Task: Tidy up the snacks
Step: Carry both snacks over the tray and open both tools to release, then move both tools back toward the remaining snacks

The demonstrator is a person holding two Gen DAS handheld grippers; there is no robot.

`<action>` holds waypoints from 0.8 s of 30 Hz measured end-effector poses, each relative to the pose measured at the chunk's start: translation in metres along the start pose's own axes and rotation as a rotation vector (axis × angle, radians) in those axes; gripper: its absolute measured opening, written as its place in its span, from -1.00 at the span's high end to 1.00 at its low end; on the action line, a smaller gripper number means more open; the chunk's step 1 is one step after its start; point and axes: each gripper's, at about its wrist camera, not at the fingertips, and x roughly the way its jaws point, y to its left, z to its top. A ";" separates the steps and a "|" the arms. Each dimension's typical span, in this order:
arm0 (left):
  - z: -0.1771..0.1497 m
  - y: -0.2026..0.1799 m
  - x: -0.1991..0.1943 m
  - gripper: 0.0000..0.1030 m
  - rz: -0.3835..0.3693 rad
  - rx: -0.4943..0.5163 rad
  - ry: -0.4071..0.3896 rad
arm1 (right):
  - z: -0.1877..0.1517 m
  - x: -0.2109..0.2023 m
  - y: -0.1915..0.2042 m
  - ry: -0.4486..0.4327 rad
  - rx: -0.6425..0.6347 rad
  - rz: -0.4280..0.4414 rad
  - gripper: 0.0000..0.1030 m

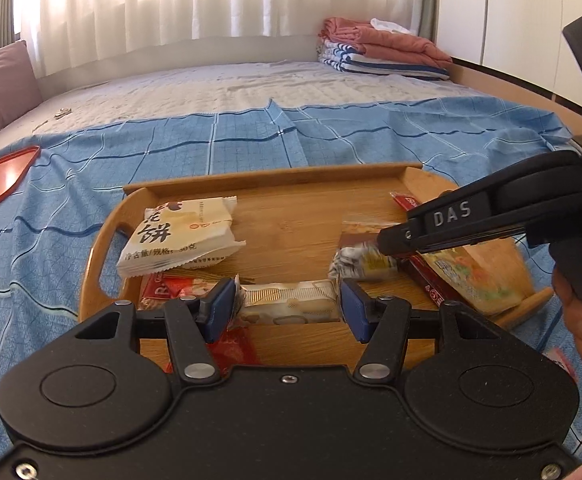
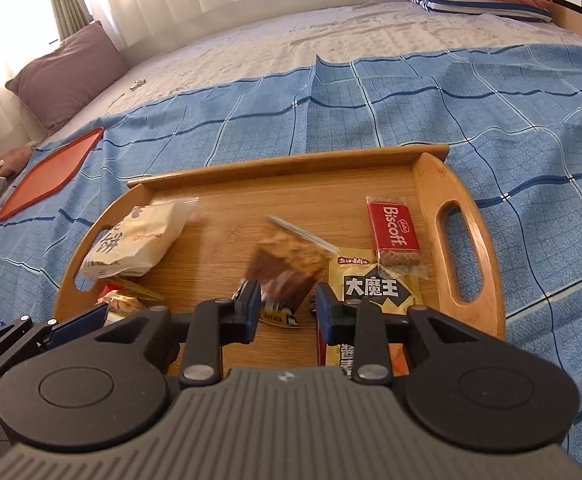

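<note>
A wooden tray (image 1: 283, 176) (image 2: 431, 184) lies on the blue checked bedsheet and holds several snacks. My left gripper (image 1: 287, 304) is shut on a clear-wrapped white wafer bar (image 1: 291, 304) just above the tray's near part. My right gripper (image 2: 287, 304) stands open; a brown and tan snack packet (image 2: 287, 264), blurred, is between its jaws, seemingly loose. In the left wrist view the right gripper (image 1: 387, 244) comes in from the right over that packet (image 1: 359, 264). A white pastry packet (image 1: 183, 236) (image 2: 139, 240) lies at the tray's left.
A red Biscoff biscuit (image 2: 395, 232) and a yellow packet with black lettering (image 2: 375, 284) lie at the tray's right. Red wrappers (image 1: 163, 288) lie at its near left. A red lid (image 2: 51, 172) lies left on the sheet. Folded blankets (image 1: 383, 48) and a purple pillow (image 2: 67, 72) are behind.
</note>
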 end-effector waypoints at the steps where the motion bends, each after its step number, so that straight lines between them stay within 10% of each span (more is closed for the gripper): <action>1: 0.000 -0.001 0.002 -0.08 -0.008 -0.002 0.003 | 0.000 0.001 -0.001 0.000 0.001 -0.004 0.30; 8: -0.003 -0.007 0.005 -0.39 -0.016 0.003 -0.001 | -0.001 -0.007 -0.011 -0.024 0.041 0.013 0.27; 12: -0.003 -0.009 -0.005 -0.70 -0.002 0.031 -0.031 | -0.002 -0.019 -0.015 -0.045 0.044 0.016 -0.11; 24: -0.013 -0.005 -0.065 -0.85 -0.028 0.063 -0.095 | -0.022 -0.069 -0.025 -0.096 0.015 0.020 -0.48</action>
